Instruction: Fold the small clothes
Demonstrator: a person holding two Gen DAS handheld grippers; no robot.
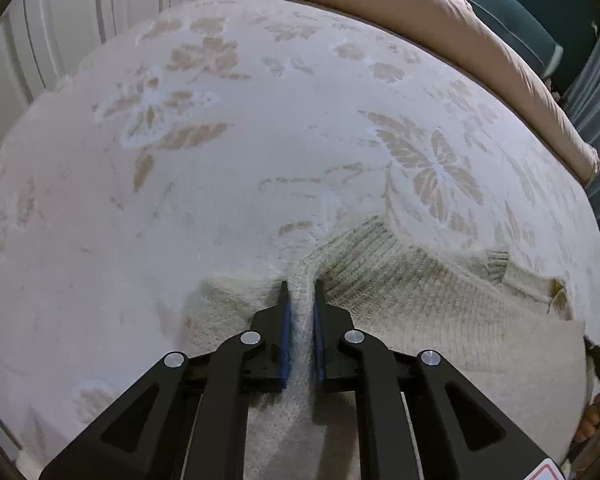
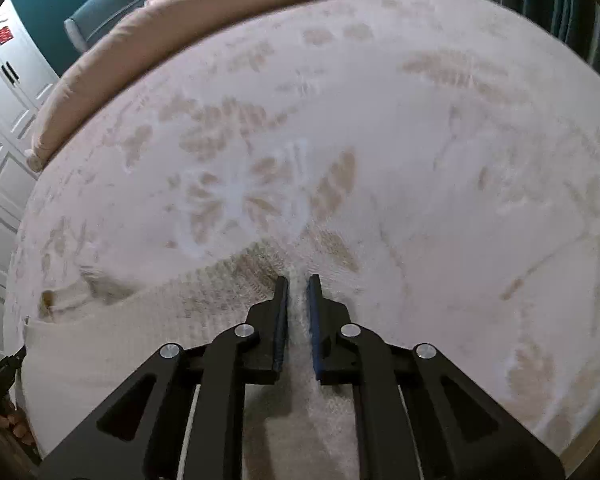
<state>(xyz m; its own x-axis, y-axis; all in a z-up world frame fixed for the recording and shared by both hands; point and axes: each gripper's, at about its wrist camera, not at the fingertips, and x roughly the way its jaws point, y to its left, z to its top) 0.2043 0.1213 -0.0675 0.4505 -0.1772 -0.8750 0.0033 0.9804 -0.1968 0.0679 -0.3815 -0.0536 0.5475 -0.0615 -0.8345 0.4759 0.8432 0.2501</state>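
Two grippers: both clamped on one cream knit sweater (image 1: 440, 312), which lies on the bed (image 1: 220, 160).
Landmark: the sweater; all places are given relative to it.
Left gripper (image 1: 300, 292): at the sweater's left edge; a ridge of knit runs up between the blue pads.
Left fingers (image 1: 285, 320): nearly together, held apart only by the pinched fabric; nothing else touched.
Sweater body: spreads rightward from the left gripper, with a ribbed cuff or hem lying at its far side.
Right gripper (image 2: 298, 284): at the sweater's right edge (image 2: 160, 320); the knit spreads away to its left.
Right fingers (image 2: 281, 320): narrow gap, fabric bunched between the pads, so clamped on the sweater.
Beyond the sweater: floral bedspread, then a tan duvet (image 1: 440, 28) rolled along the far side.
Risk 1: the loose knit may slip out of one pinch if the two pulls are uneven; the fold would then skew.
Risk 2: a pinch may have caught only the top layer; the lower layer would lag and bunch.
Risk 3: the fuzzy bedspread may drag on the knit and stretch it.
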